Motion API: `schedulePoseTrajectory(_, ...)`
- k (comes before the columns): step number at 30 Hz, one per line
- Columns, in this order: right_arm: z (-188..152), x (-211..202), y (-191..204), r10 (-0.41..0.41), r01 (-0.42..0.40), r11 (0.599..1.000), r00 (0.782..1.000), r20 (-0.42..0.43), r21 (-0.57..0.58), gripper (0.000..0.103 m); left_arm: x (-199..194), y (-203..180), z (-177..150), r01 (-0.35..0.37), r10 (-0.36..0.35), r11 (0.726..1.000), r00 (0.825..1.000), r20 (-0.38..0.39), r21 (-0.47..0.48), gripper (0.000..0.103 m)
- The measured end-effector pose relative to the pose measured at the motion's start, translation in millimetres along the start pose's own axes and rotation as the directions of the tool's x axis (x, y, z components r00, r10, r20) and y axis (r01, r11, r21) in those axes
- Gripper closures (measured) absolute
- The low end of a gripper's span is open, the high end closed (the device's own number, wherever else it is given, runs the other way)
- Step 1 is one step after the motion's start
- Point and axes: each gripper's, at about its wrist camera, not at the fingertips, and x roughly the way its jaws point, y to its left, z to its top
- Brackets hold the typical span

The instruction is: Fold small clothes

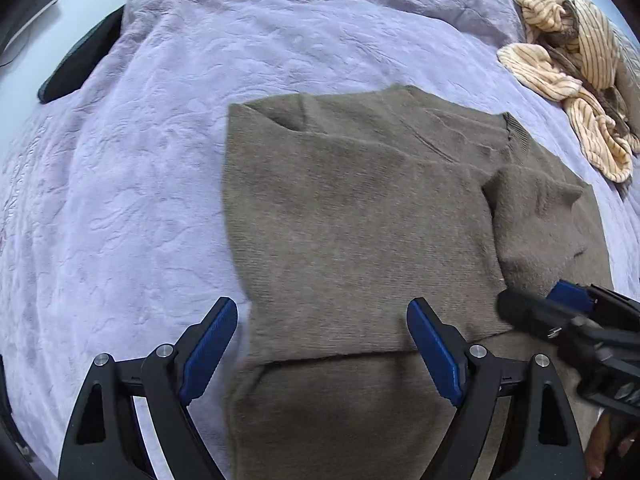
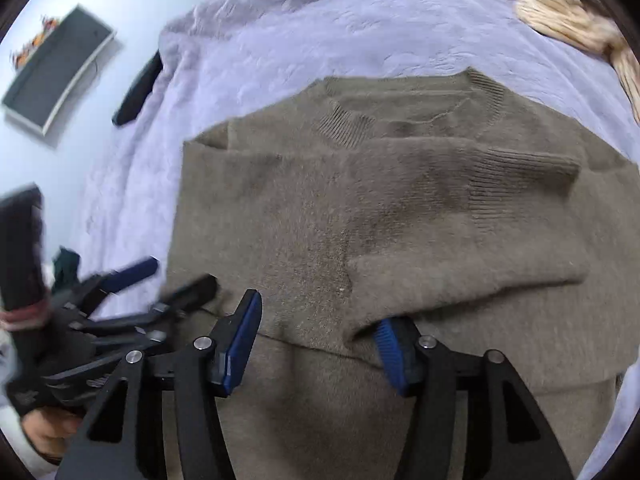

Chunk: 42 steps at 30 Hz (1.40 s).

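Sweater: my brown sweater (image 1: 360,220) lies partly folded on the lilac blanket (image 1: 140,160).
Left gripper (image 1: 322,344): released, fingers wide over the sweater's near edge.
Right gripper (image 2: 320,344): spread; one pad (image 2: 390,354) tucked under a fold.
Far corner: striped garment (image 1: 572,80).

A bed covered by a lavender embossed blanket (image 1: 152,168) carries everything. A taupe knit sweater (image 1: 360,220) lies partly folded on it, centre toward five o'clock. A crumpled cream striped garment (image 1: 568,76) rests on the blanket at two o'clock, apart from the sweater.
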Motion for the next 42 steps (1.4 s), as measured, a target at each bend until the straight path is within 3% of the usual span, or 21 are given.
schedulePoseTrajectory(2, 0.1, -12.0, -22.0, 0.04, -0.045, 0.991, 0.998, 0.043, 0.129, 0.044, 5.0, -7.9, -1.2, -0.006, 0.007, 1.0, 1.0, -0.001, 0.02, 0.016)
schedulePoseTrajectory(5, -6.0, -21.1, -65.3, 0.097, -0.124, 0.931, 0.991, 0.095, 0.343, 0.043, 14.3, -12.2, -2.1, -0.038, 0.038, 0.999, 0.999, -0.019, 0.026, 0.016)
schedulePoseTrajectory(10, -11.9, -21.5, -114.0, 0.191, -0.265, 0.789, 0.963, 0.189, 0.554, 0.045, -0.6, -7.8, -1.8, 0.021, -0.021, 1.0, 1.0, 0.003, 0.009, 0.016)
schedulePoseTrajectory(12, -11.0, -18.0, -121.8, 0.229, -0.327, 0.73, 0.944, 0.236, 0.6, 0.074, -8.3, -6.1, -3.4, 0.048, -0.048, 0.999, 0.999, 0.017, 0.024, 0.016)
schedulePoseTrajectory(13, -7.3, -15.4, -119.0, 0.239, -0.34, 0.726, 0.94, 0.244, 0.598, 0.089, -12.2, -6.4, -4.8, 0.062, -0.063, 0.997, 0.998, 0.027, 0.037, 0.016)
schedulePoseTrajectory(15, 3.2, -16.3, -107.0, 0.24, -0.336, 0.77, 0.94, 0.24, 0.543, 0.089, -20.2, -9.3, -8.6, 0.089, -0.093, 0.993, 0.994, 0.05, 0.079, 0.016)
schedulePoseTrajectory(18, 24.3, -23.9, -73.0, 0.243, -0.293, 0.886, 0.954, 0.177, 0.361, 0.089, -25.6, -16.9, -14.6, 0.135, -0.144, 0.982, 0.988, 0.059, 0.135, 0.016)
schedulePoseTrajectory(21, 39.2, -14.0, -30.8, 0.291, -0.298, 0.937, 0.954, 0.068, 0.185, 0.086, -21.1, -21.4, -19.0, 0.195, -0.2, 0.972, 0.979, 0.031, 0.132, 0.016)
schedulePoseTrajectory(24, 43.5, 5.2, -4.1, 0.303, -0.296, 0.949, 0.951, -0.055, 0.108, 0.082, -16.5, -20.8, -20.7, 0.257, -0.259, 0.962, 0.966, 0.01, 0.09, 0.016)
schedulePoseTrajectory(26, 44.6, 9.6, 1.4, 0.309, -0.302, 0.949, 0.948, -0.077, 0.092, 0.068, -14.5, -18.9, -19.8, 0.28, -0.281, 0.958, 0.96, 0.002, 0.066, 0.016)
schedulePoseTrajectory(33, 38.0, -20.8, -39.5, 0.289, -0.285, 0.931, 0.957, 0.015, 0.226, 0.063, -3.4, -5.1, -0.6, 0.362, -0.363, 0.931, 0.932, -0.01, -0.055, 0.016)
schedulePoseTrajectory(39, -2.4, -44.0, -79.2, 0.259, -0.252, 0.91, 0.966, 0.025, 0.329, 0.063, 9.8, 18.2, 3.0, 0.45, -0.46, 0.861, 0.888, 0.012, -0.238, 0.016)
schedulePoseTrajectory(42, -20.6, -46.2, -88.9, 0.275, -0.266, 0.892, 0.961, 0.029, 0.366, 0.063, 10.1, 30.9, 0.5, 0.462, -0.475, 0.845, 0.88, 0.018, -0.271, 0.016)
